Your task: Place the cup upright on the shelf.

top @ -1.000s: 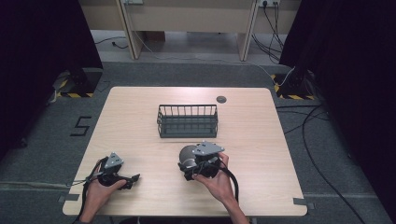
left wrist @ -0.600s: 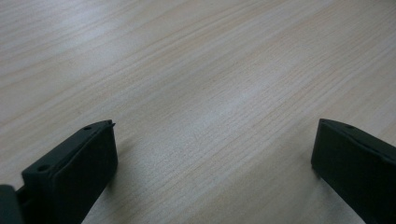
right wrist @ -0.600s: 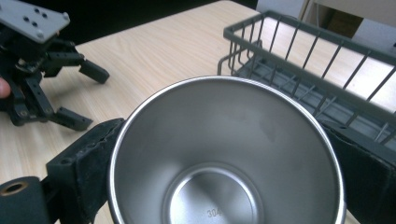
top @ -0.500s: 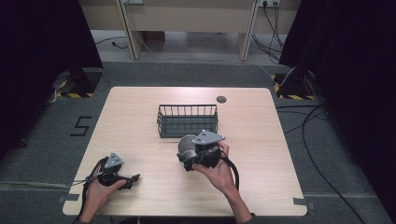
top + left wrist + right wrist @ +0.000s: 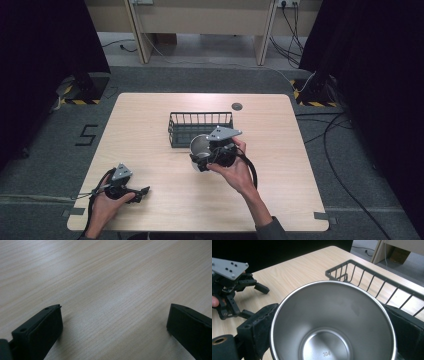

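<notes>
Right gripper (image 5: 200, 162) is clamped on a steel cup (image 5: 200, 146), one jaw on each side of the wall just under the rim. In the right gripper view the cup (image 5: 332, 322) sits between the two black jaws with its mouth facing the camera; "304" is stamped in the base. So the cup's long axis runs roughly along the gripper's own line, base away from the camera and mouth toward the hand. From the high view the mouth looks tilted up and toward the person, but the angle is hard to judge there, so treat that as approximate.

The cup is held off the wooden table (image 5: 150, 120), just in front of the near wall of the black wire basket (image 5: 200, 127) and close to touching it. In the right gripper view the basket (image 5: 372, 277) is right behind the rim.

Left gripper (image 5: 142, 191) is low at the near left corner of the table, well apart from the cup. Its jaws are spread wide with nothing between them, bare wood (image 5: 112, 290) under them. It also shows in the right gripper view (image 5: 254, 300), jaws apart.

Against 1.0 s ago: the right gripper and cup have moved away from the person, toward the basket, and sit higher. The left gripper hasn't moved.
</notes>
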Demonstrator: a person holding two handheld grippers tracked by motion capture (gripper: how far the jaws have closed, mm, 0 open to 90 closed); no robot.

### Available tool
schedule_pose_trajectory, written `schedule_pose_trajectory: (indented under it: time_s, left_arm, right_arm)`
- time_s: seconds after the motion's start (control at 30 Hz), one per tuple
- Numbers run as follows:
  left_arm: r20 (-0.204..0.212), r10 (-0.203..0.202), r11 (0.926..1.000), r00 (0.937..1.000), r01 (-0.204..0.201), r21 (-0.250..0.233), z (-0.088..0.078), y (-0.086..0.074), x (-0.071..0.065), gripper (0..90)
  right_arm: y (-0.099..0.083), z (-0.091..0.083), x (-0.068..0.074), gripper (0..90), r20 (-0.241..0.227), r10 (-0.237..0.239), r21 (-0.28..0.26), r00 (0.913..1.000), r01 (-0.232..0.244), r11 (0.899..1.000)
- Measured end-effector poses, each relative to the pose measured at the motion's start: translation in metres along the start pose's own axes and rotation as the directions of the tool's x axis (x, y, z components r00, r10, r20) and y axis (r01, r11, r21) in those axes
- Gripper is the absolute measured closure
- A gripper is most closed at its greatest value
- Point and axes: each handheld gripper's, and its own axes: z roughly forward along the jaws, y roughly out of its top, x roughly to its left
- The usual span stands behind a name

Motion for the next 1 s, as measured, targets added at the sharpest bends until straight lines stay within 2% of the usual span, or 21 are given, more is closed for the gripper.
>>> schedule_pose_trajectory:
  time_s: [0.3,0.4,0.8,1.0]
  left_arm:
    - [0.0,0.0,1.0,1.0,0.0,0.0,0.0,0.0,0.0,0.0]
    - [0.0,0.0,1.0,1.0,0.0,0.0,0.0,0.0,0.0,0.0]
    - [0.0,0.0,1.0,1.0,0.0,0.0,0.0,0.0,0.0,0.0]
    - [0.0,0.0,1.0,1.0,0.0,0.0,0.0,0.0,0.0,0.0]
  right_arm:
    - [0.018,-0.004,-0.009,6.2,-0.01,-0.018,0.016,0.9998,0.018,1.0]
    - [0.025,-0.003,-0.013,6.2,-0.026,-0.002,0.015,0.9997,0.003,1.0]
    - [0.045,-0.004,-0.021,6.2,-0.024,-0.015,0.018,0.9996,0.015,1.0]
    - [0.057,-0.005,-0.03,6.2,-0.017,-0.005,0.018,0.9998,0.005,1.0]
